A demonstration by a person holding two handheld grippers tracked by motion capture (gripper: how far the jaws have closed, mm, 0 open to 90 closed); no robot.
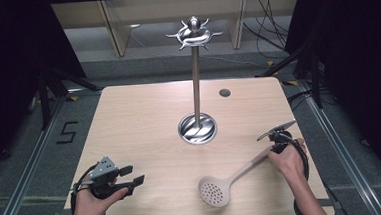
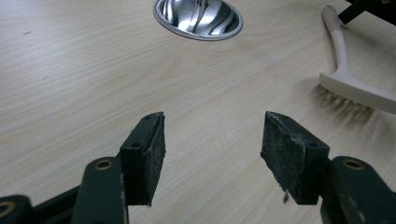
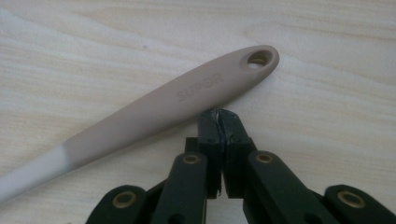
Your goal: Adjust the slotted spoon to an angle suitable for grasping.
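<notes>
Right gripper: jaws pressed together, nothing between them, tips just beside the hole end of the skimmer spoon's handle, on your near side of it; touching or a hair apart, cannot tell. The spoon lies flat on the table, perforated bowl down toward your edge, handle running up and outward to your right gripper. Left gripper: jaws spread wide, holding nothing, bare wood ahead of them; from there the spoon's bowl sits off to the right and the stand's round steel base lies farther ahead. The utensil stand rises well beyond both grippers, its hooks at the top all bare. Progress, as a judgement: very early. You have reached the handle but not taken it; the spoon is not lifted and nothing hangs. Left to do, likely: open the right jaws, pinch the handle near the hole, raise it, carry it to the stand and slip the hole over a hook.
</notes>
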